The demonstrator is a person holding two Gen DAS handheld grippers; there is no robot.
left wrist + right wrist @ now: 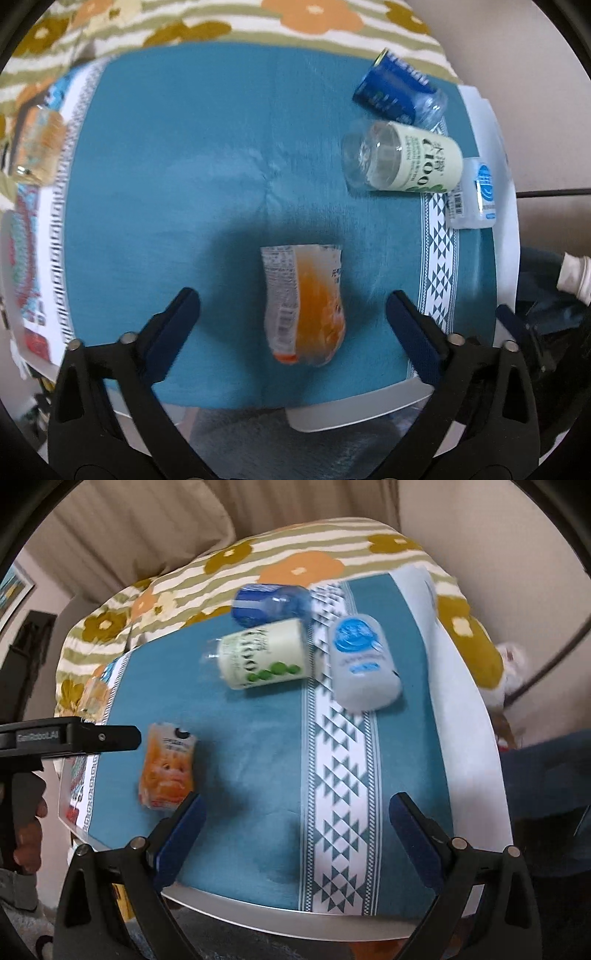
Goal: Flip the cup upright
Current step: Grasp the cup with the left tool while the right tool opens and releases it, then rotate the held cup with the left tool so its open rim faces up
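An orange-labelled clear cup (pixel 304 304) lies on its side on the teal cloth, between the fingers of my open left gripper (pixel 291 306), touching neither. It also shows in the right wrist view (pixel 168 766), at the left. Three more cups lie on their sides at the far right: a blue one (pixel 397 90) (pixel 271 603), a white and green one (pixel 402 162) (pixel 260 653), and a pale one with a blue logo (pixel 474 194) (pixel 364 662). My right gripper (pixel 295 812) is open and empty above the cloth's front edge.
The teal cloth (pixel 184 166) covers a small white table (pixel 354 410). A floral blanket (pixel 295 565) lies behind it. Another orange cup (pixel 37 147) stands at the far left edge. The left gripper's body (pixel 70 738) shows at left in the right wrist view.
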